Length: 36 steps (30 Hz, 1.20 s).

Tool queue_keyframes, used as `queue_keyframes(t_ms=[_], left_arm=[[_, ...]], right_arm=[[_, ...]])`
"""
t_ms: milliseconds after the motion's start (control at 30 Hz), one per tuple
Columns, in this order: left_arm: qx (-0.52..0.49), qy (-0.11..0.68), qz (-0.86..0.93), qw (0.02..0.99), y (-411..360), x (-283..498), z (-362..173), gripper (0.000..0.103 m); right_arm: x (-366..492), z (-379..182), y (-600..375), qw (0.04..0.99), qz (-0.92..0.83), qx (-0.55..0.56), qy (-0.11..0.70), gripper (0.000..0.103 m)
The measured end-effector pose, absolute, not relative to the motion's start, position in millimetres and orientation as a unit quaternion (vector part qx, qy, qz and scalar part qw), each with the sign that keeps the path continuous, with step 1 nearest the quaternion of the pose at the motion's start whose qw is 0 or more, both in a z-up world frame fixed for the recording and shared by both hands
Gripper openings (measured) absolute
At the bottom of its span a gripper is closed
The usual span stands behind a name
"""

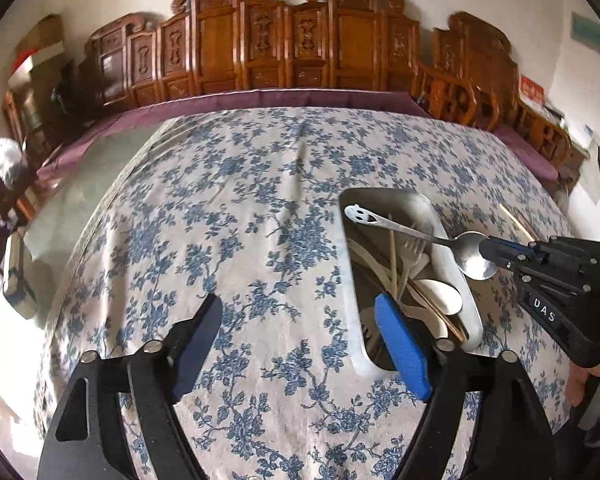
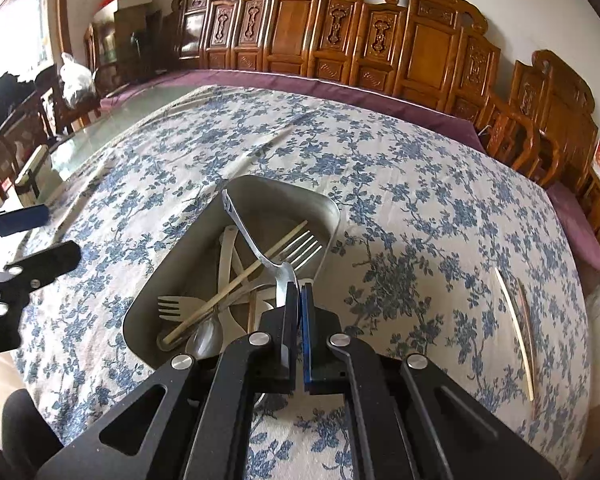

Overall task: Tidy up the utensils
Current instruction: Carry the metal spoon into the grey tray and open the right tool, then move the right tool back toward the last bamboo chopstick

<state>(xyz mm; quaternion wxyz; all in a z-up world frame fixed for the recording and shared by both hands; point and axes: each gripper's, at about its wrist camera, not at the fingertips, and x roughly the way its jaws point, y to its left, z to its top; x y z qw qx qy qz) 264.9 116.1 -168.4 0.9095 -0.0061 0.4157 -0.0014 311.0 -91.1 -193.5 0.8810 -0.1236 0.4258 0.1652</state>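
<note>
A metal tray [image 1: 448, 256] [image 2: 332, 216] sits on the blue-flowered tablecloth and holds several utensils: forks, pale spoons and chopsticks [image 2: 240, 276]. My right gripper [image 2: 299, 292] [image 1: 490, 250] is shut on the bowl of a steel spoon [image 2: 244, 228] [image 1: 404, 228], held above the tray with the handle pointing over it. My left gripper [image 1: 300, 328] is open and empty, low over the cloth, its blue pad at the tray's near-left corner; it also shows in the right wrist view [image 2: 40, 236].
A pair of chopsticks [image 2: 516, 320] [image 1: 518, 222] lies on the cloth right of the tray. Carved wooden chairs [image 1: 268, 40] line the far edge of the table. The glass tabletop [image 2: 112, 120] shows uncovered at far left.
</note>
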Motion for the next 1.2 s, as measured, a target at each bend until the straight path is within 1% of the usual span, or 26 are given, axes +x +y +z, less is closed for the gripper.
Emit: queue_keyframes(t_ms=[67, 100, 367, 500, 667, 900, 1200], left_arm=[[-0.019, 0.414, 0.002, 0.91, 124.0, 263.6, -169.5, 0.084], [-0.023, 0.413, 0.004, 0.91, 127.1, 262.9, -170.1, 0.085], [-0.03, 0.414, 0.015, 0.91, 141.9, 262.2, -171.3, 0.085], [-0.034, 0.412, 0.016, 0.911, 143.9, 261.6, -169.4, 0.085], [-0.03, 0.412, 0.014, 0.911, 143.3, 261.4, -168.9, 0.085], [-0.026, 0.41, 0.01, 0.911, 137.7, 260.8, -167.1, 0.085], [-0.019, 0.411, 0.004, 0.912, 127.9, 258.2, -166.7, 0.085]], right_arm=[[312.8, -195.2, -87.8, 0.88, 0.162, -0.13, 0.426, 0.003], [314.2, -196.1, -85.5, 0.88, 0.16, -0.134, 0.426, 0.003], [324.2, -206.2, -68.2, 0.877, 0.144, -0.156, 0.431, 0.003], [318.7, -206.6, -57.7, 0.876, 0.159, -0.16, 0.427, 0.005], [307.8, -200.9, -53.3, 0.872, 0.196, -0.137, 0.426, 0.009], [302.4, -208.4, -54.3, 0.845, 0.249, -0.095, 0.464, 0.015], [295.9, -207.8, -67.5, 0.84, 0.269, -0.066, 0.466, 0.015]])
